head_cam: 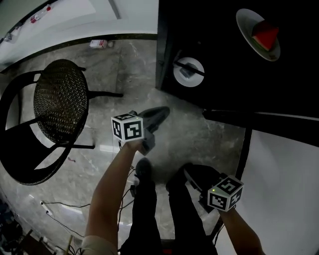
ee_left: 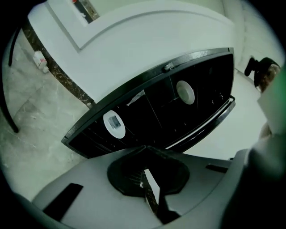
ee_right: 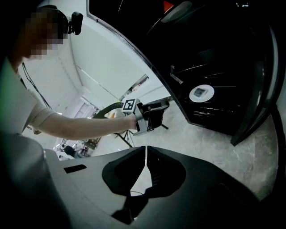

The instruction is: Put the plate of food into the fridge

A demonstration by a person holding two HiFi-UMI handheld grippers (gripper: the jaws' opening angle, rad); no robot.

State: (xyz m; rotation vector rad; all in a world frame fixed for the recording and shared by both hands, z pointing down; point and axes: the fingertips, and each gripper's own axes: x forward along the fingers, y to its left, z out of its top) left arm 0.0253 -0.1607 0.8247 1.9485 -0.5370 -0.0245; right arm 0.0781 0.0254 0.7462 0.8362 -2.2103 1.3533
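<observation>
A white plate (head_cam: 259,35) with a red wedge of food lies in the dark of the black fridge (head_cam: 219,84), at the head view's upper right. The same plate (ee_left: 185,91) shows small through the fridge front in the left gripper view, and high up as the plate (ee_right: 176,10) in the right gripper view. My left gripper (head_cam: 163,111) hangs over the floor just left of the fridge, shut and empty. My right gripper (head_cam: 188,172) is lower, near my legs, also shut with nothing in it. Both stand well away from the plate.
A white disc with a grey label (head_cam: 188,71) sits low in the fridge. A black mesh chair (head_cam: 60,99) stands on the marble floor at left. A dark door panel (ee_right: 261,89) stands at the fridge's right. Cables (head_cam: 55,206) lie on the floor.
</observation>
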